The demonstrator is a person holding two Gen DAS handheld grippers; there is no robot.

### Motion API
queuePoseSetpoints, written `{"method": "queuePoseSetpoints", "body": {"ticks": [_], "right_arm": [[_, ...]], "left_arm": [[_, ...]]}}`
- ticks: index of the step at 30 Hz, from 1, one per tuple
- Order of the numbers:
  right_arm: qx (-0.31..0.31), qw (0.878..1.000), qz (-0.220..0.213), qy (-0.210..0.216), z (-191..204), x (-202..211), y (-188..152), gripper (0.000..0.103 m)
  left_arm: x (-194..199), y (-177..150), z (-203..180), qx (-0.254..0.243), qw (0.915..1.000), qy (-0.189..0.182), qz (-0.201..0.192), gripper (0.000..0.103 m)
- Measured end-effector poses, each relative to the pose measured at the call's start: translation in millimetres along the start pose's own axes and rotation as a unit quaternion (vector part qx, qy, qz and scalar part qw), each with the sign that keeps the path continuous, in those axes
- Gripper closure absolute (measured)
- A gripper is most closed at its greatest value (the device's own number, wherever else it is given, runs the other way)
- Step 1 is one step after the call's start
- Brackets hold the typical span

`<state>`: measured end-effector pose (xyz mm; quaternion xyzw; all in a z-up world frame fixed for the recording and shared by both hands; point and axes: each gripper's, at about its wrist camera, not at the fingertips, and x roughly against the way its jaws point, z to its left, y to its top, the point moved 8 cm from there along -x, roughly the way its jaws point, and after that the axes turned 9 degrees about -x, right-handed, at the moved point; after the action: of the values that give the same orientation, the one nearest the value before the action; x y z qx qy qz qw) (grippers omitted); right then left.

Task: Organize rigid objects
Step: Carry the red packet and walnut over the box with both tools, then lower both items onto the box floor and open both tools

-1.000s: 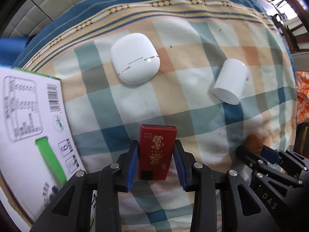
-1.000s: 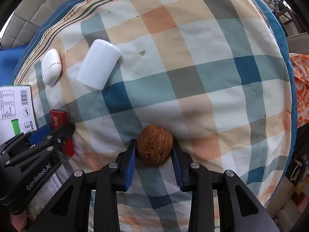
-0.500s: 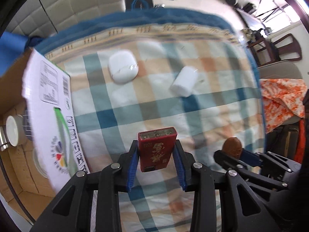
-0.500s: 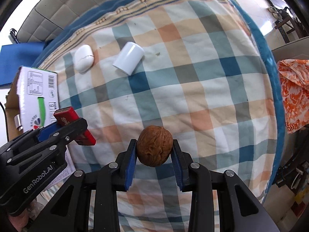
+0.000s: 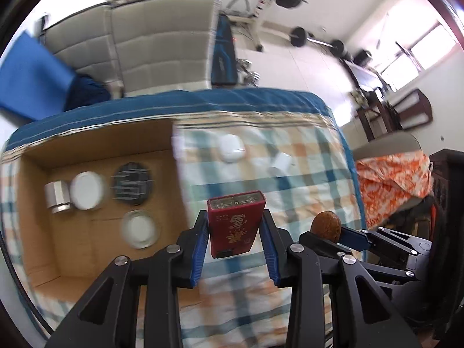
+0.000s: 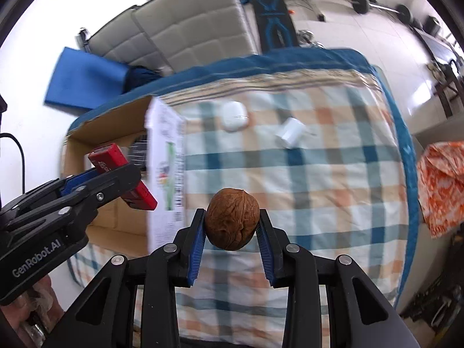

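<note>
My left gripper [image 5: 235,226] is shut on a red rectangular box [image 5: 235,226] with gold characters and holds it high above the checked cloth, beside the open cardboard box [image 5: 95,256]. It also shows in the right wrist view [image 6: 121,174]. My right gripper [image 6: 232,226] is shut on a brown walnut [image 6: 232,222], lifted above the cloth; the walnut also shows in the left wrist view [image 5: 325,226]. A white rounded case [image 6: 233,116] and a white cylinder [image 6: 290,132] lie on the cloth at the far side.
The cardboard box holds a metal tin [image 5: 56,197], two white lids [image 5: 87,195] [image 5: 140,229] and a dark round disc [image 5: 132,185]. Its white printed flap [image 6: 166,171] stands upright. An orange patterned cloth [image 6: 440,188] lies off the right edge. A grey sofa [image 6: 185,29] stands behind.
Both grippers have risen well above the cloth with their objects. The left gripper has swung toward the cardboard box, so its inside now shows.
</note>
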<state>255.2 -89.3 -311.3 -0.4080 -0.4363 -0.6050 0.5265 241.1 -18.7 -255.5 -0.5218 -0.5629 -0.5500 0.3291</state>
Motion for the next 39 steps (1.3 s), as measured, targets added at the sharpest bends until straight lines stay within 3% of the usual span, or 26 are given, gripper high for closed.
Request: {"method": "queuePoseSetpoints", "body": {"ticks": [5, 9, 17, 21, 26, 39], "right_arm": [[0.044, 0.998, 0.018, 0.034, 84.7, -16.9, -23.1, 0.067], [0.073, 0.995, 0.050, 0.051, 143.8, -56.9, -47.9, 0.067], [0.100, 0.989, 0.106, 0.032, 210.1, -152.2, -79.5, 0.067], [0.093, 0.987, 0.131, 0.015, 218.9, -197.3, -83.8, 0.067], [0.080, 0.986, 0.142, -0.022, 218.2, -231.2, -84.9, 0.067], [0.037, 0.985, 0.160, -0.061, 219.8, -263.3, -93.8, 0.066]], "left_arm": [[28.7, -30.8, 69.8, 0.043, 0.9986, 0.029, -0.002, 0.071], [35.0, -65.9, 131.3, 0.081, 0.9954, 0.049, 0.011, 0.071], [-7.7, -126.7, 228.8, 0.151, 0.9839, 0.048, 0.083, 0.071], [-45.9, -139.7, 259.8, 0.164, 0.9778, 0.051, 0.121, 0.071], [-75.5, -141.6, 274.8, 0.162, 0.9755, 0.051, 0.140, 0.071], [-110.4, -142.1, 282.9, 0.150, 0.9733, 0.045, 0.168, 0.071]]}}
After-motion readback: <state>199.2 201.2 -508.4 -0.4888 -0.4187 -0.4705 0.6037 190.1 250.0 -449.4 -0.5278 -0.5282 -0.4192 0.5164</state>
